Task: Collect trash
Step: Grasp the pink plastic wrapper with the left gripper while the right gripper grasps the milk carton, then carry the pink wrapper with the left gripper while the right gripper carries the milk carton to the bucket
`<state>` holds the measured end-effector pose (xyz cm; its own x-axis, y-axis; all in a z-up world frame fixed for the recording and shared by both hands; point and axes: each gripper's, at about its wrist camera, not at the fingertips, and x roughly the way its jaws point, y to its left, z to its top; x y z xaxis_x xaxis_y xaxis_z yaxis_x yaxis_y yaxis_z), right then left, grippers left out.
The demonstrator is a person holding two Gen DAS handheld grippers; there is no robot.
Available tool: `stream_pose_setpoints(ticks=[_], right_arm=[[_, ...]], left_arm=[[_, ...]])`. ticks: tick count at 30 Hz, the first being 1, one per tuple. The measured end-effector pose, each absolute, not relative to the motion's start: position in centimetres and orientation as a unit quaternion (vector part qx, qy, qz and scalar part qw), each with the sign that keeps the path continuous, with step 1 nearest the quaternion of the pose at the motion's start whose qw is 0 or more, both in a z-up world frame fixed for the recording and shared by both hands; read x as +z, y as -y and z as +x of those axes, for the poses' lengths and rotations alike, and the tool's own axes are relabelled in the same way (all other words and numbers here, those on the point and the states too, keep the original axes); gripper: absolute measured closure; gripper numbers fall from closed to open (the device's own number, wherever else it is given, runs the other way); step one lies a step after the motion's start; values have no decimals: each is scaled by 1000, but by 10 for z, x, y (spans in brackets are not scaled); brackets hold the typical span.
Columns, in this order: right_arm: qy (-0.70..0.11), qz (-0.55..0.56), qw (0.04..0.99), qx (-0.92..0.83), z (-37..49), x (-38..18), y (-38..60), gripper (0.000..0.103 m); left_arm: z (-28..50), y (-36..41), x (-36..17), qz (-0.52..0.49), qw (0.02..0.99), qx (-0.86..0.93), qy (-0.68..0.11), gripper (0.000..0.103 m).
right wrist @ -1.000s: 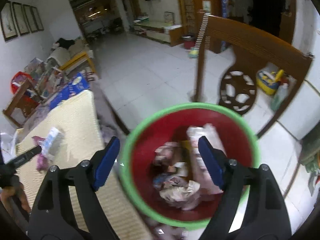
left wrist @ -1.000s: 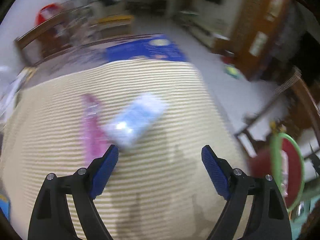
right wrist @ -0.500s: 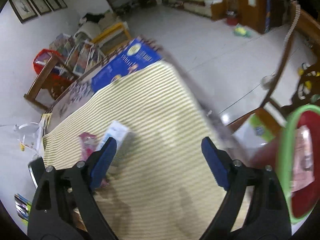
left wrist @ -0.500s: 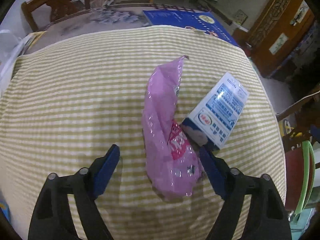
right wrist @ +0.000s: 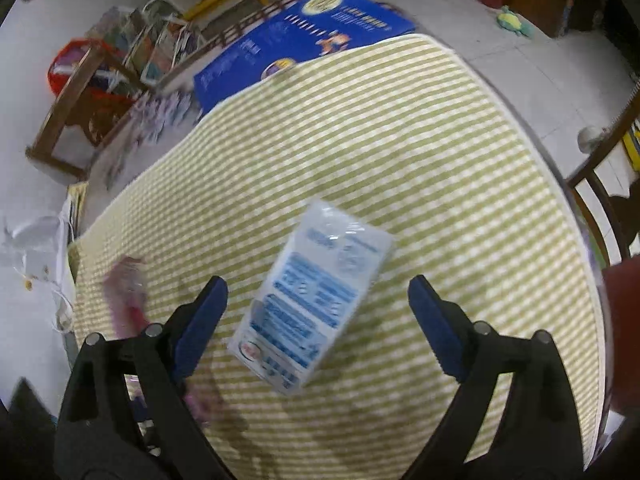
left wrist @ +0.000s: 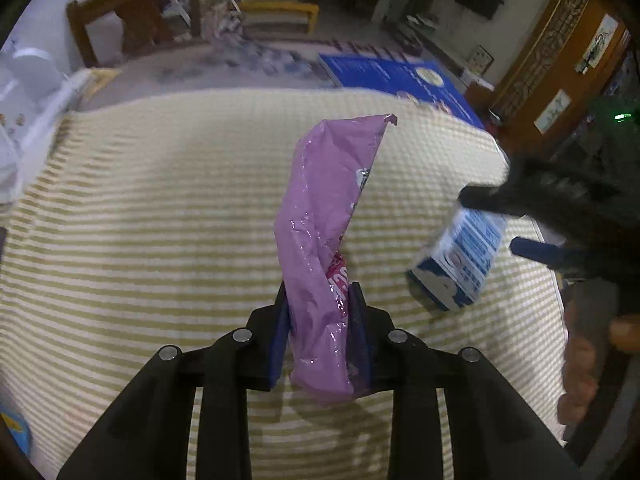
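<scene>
Your left claw (left wrist: 320, 320) is clamped on the lower part of the purple wrapper (left wrist: 328, 216). The blue pads pinch it from both sides, so the crinkled film stands up and leans away toward 12 o'clock over the striped tabletop (left wrist: 160, 200), its torn top edge free. Gripping low near the bunched end probably keeps the limp plastic from slipping out, and it looks ready to be carried off to wherever you are gathering the trash. Just to the wrapper's right, at about 3 o'clock in the left view, the white-and-blue carton (left wrist: 460, 264) lies on the tabletop, with your right claw's dark fingers reaching in around it from the right edge. Your right claw (right wrist: 316, 320) is spread wide and grips nothing. In its own view the carton (right wrist: 312, 296) lies between the two pads, long axis slanting from 7 o'clock up to 1 o'clock, its near corner roughly level with the pad tips. It seems lined up for closing across the carton's narrow width, which should give the flattest faces to squeeze.
</scene>
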<state>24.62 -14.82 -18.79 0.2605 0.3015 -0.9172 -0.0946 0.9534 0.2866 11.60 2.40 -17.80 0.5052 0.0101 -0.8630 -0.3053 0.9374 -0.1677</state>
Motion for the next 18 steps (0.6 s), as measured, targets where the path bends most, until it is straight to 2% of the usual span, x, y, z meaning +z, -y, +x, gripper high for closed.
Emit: stream_pose_setpoints(ticks=[5,7,10,12,18], right_arm=[[-592,29,793,139,243,-195,128,11],[-587,2,796,144,242,-196,124,34],[-589,7,792,159,239,-194,129,43],[-586,12,793,169,235,-189,136,46],[-551,28,811,192,205,-151,173,46]], left_arm=[[114,-37,-162,-153,864,106,-467,77],[114,-37,-158,-152,867,108,-462,77],[113,-34,-152,-143,872,106,-457,77],[113,-31,-148,-143,874,100,-454,77],[115,-15,-131,-129,886,80,-438,77]])
